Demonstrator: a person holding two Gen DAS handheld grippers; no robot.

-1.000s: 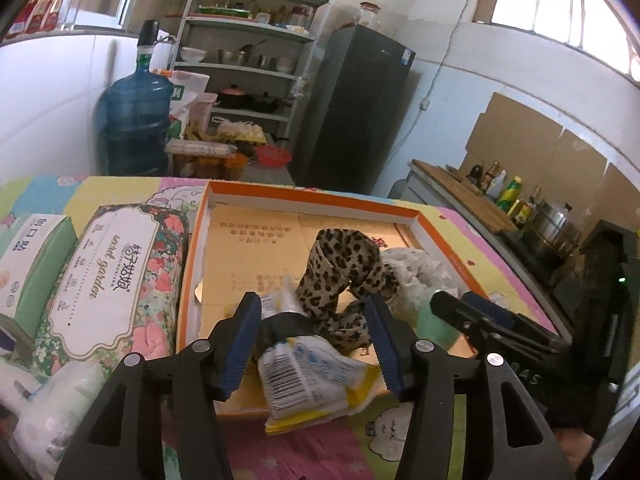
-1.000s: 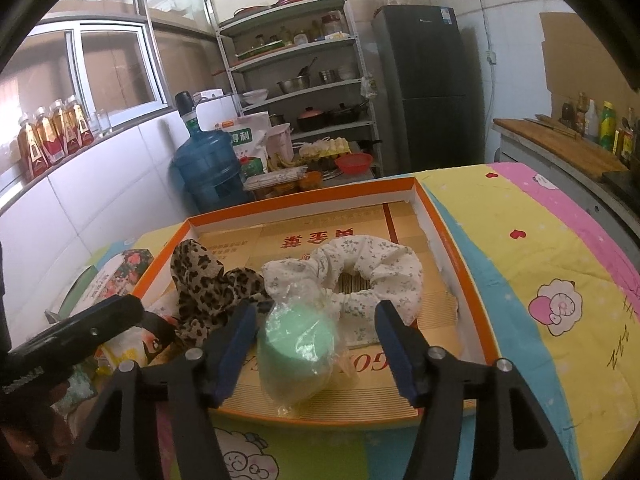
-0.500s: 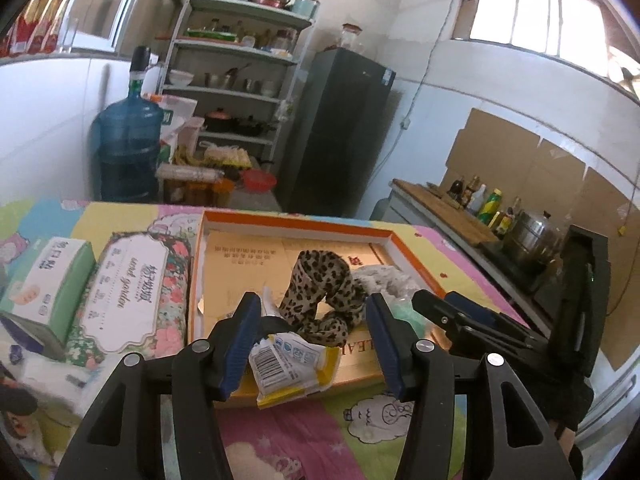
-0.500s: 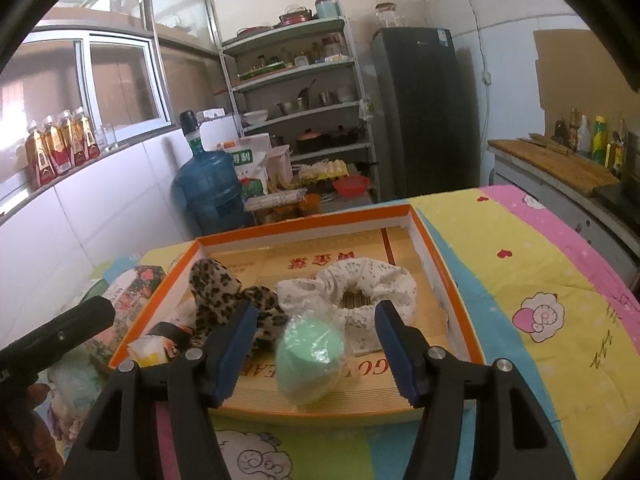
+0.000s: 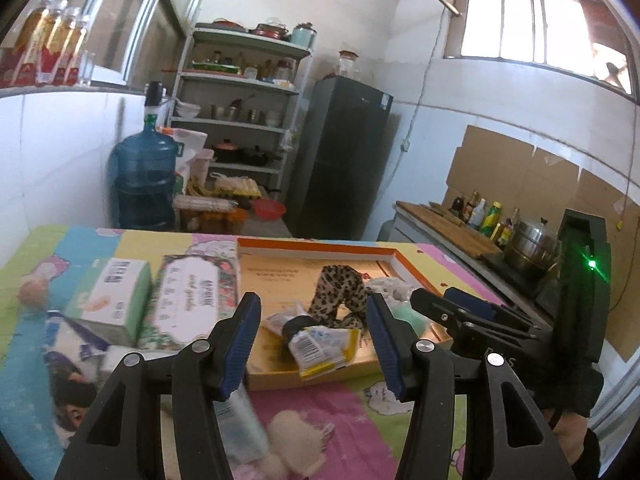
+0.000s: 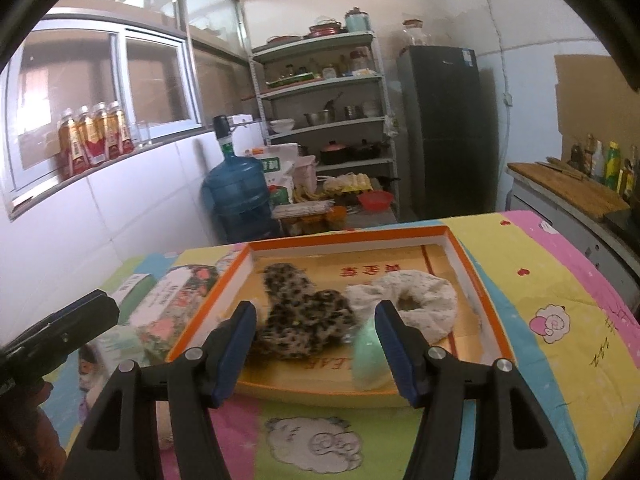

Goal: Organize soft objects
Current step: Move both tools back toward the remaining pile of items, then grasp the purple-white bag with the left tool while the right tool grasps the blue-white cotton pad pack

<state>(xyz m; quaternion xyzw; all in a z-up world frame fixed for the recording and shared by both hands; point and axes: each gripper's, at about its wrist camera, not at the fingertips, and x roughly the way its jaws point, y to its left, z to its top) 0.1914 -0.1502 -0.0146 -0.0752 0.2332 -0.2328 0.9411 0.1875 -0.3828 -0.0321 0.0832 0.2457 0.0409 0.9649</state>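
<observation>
Hovering with both the left claw (image 5: 314, 344) and right claw (image 6: 316, 350) spread and empty, we judge the leopard scrunchie (image 6: 304, 320) in the orange tray (image 6: 476, 276) light, floppy and squashy, best pinched across its bunched middle fold.

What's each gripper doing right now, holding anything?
Left gripper: open, holding nothing.
Right gripper: open, holding nothing.

Orange-rimmed box (image 6: 472, 268) floor shows partial red letters "LEAF" near front edge; Chinese print on box & tissue packs (image 5: 192, 300) too blurred to read.
</observation>
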